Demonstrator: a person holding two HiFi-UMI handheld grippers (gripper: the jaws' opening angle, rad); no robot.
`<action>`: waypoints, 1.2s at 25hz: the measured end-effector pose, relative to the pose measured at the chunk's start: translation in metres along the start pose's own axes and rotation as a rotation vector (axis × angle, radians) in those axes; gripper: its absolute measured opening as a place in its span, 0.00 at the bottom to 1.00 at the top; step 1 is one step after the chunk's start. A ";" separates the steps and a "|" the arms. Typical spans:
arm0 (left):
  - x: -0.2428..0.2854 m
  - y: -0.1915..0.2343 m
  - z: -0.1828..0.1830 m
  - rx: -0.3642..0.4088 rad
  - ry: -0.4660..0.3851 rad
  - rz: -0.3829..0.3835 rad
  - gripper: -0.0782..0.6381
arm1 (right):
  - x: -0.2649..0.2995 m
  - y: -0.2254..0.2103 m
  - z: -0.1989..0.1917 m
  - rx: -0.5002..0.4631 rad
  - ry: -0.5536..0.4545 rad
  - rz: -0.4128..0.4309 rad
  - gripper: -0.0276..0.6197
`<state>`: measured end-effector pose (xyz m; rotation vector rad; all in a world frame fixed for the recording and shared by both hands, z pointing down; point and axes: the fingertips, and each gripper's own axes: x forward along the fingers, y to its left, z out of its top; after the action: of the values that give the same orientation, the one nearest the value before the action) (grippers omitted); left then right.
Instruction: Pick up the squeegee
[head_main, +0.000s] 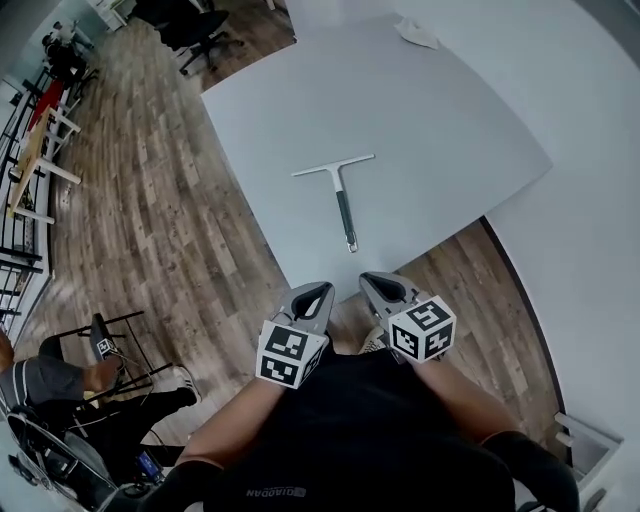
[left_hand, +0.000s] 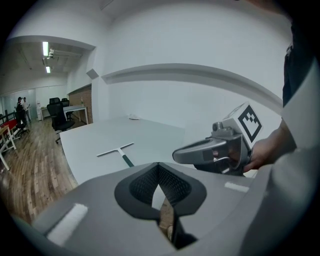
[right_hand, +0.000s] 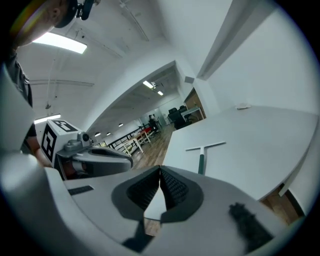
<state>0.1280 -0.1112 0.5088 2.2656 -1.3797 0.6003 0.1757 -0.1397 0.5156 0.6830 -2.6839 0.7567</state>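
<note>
A: The white table (head_main: 430, 100)?
B: Wide, standing on a wooden floor (head_main: 170, 200).
A: The 2 grippers?
B: Left gripper (head_main: 320, 290) and right gripper (head_main: 372, 282) hover side by side off its near edge, jaws pressed together, empty.
A: The squeegee (head_main: 341, 190)?
B: Flat on the table, apart from both.

Bright, even light from ceiling strips (right_hand: 62, 42); fisheye warp, dark corners.
</note>
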 end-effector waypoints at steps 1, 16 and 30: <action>0.002 0.006 0.003 -0.005 -0.005 -0.003 0.12 | 0.006 -0.003 -0.002 0.003 0.025 -0.008 0.05; 0.034 0.106 0.003 0.028 0.011 -0.035 0.12 | 0.099 -0.038 0.009 -0.036 0.169 -0.139 0.05; 0.084 0.189 -0.021 -0.044 0.070 -0.037 0.12 | 0.167 -0.133 0.004 -0.054 0.308 -0.343 0.17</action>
<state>-0.0101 -0.2393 0.5975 2.2092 -1.3020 0.6250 0.1004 -0.3027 0.6307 0.9008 -2.2247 0.6362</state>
